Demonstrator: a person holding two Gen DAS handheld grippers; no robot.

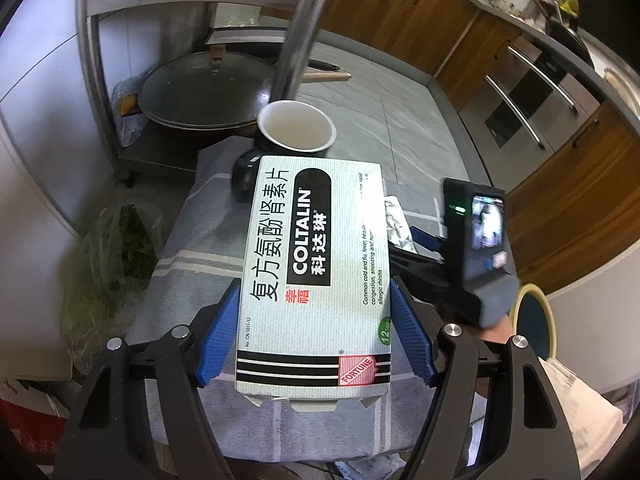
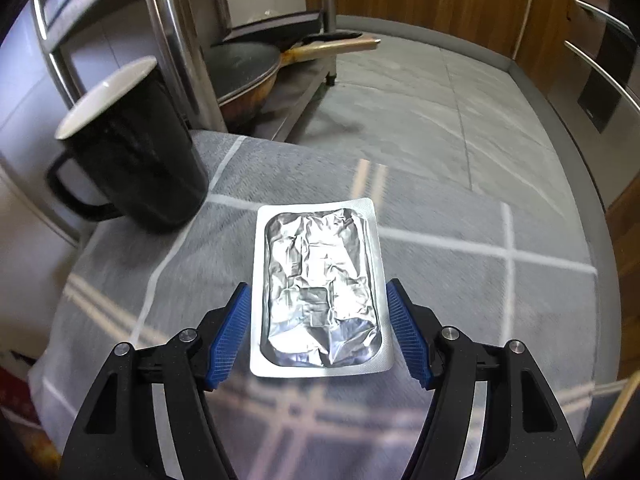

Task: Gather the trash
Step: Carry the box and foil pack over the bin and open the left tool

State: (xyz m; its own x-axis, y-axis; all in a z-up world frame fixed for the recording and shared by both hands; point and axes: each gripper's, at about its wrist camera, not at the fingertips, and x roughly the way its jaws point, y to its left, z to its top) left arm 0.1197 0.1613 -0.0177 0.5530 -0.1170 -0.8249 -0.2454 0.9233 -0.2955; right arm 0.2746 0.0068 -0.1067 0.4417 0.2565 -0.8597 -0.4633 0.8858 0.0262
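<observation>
1. Medicine box (image 1: 316, 280): flat white carton with fine grey lines, a black rounded panel, three black stripes near one end and a green disc marked "12". Legible writing: "COLTALIN" in white on the black panel beside Chinese characters; a column of large black Chinese characters; small red Chinese characters; "Common cold and flu, fever, headache... congestion, sneezing and runny... allergic rhinitis"; "No. CN 1011-12"; a red stamp reading "FORTUNE". The end flap nearest the camera hangs open. It sits between the blue pads (image 1: 218, 340) of the left gripper (image 1: 316, 332), whose jaws are closed on its two long sides, above the tabletop cloth (image 1: 200, 240).

2. Blister sheet (image 2: 320, 292): silver rectangular foil pack with rounded corners, a flat rim and a crumpled, dented middle; no writing can be read. It sits between the jaws of the right gripper (image 2: 320, 328); the left pad (image 2: 232, 336) lies against its edge, while a narrow gap shows at the right pad, so a firm grip cannot be confirmed. In the left wrist view its corner (image 1: 396, 220) shows just past the box's right edge.

3. Tabletop covering: grey cloth with white crossing stripes.

4. Mug (image 2: 132, 148): black outside, white inside, handle turned to the left, upright near the far left edge of the tabletop, apart from the blister sheet.

5. Surroundings: wok (image 1: 200, 96) on the low shelf of a metal rack (image 1: 96, 80); bag of greens (image 1: 116, 260) on the floor left of the tabletop; wooden cabinets (image 1: 580, 216) beyond.
</observation>
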